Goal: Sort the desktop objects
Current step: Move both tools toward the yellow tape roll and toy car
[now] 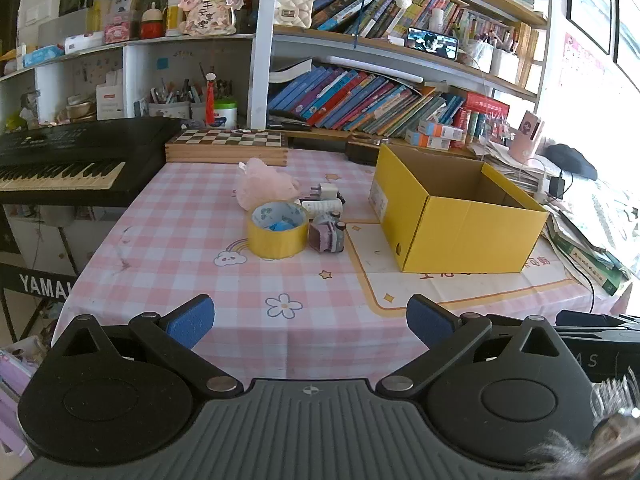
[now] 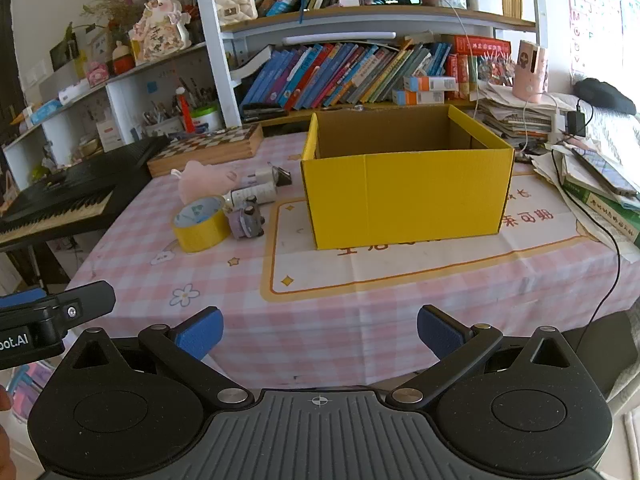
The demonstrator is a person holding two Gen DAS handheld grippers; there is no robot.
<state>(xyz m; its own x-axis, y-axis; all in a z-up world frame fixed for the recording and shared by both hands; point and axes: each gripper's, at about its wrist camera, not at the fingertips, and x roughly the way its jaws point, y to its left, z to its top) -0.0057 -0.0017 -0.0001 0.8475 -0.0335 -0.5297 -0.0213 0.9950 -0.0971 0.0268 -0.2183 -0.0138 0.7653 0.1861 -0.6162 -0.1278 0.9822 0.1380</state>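
Left tool (image 1: 311,322), right tool (image 2: 319,332) jaws apart, empty; tape roll (image 1: 277,235) beside yellow box (image 1: 460,216).

Box (image 1: 460,216): stood open on the table (image 1: 168,248), right of the small items.
Tape (image 1: 277,235): lay left of the toy car (image 1: 326,234), just beside it.
Plush (image 1: 266,184): sat behind the tape.
Charger (image 1: 328,192): behind the car.
Chessboard (image 1: 228,146): at the table's far edge.
Keyboard (image 1: 72,160): left of the table.
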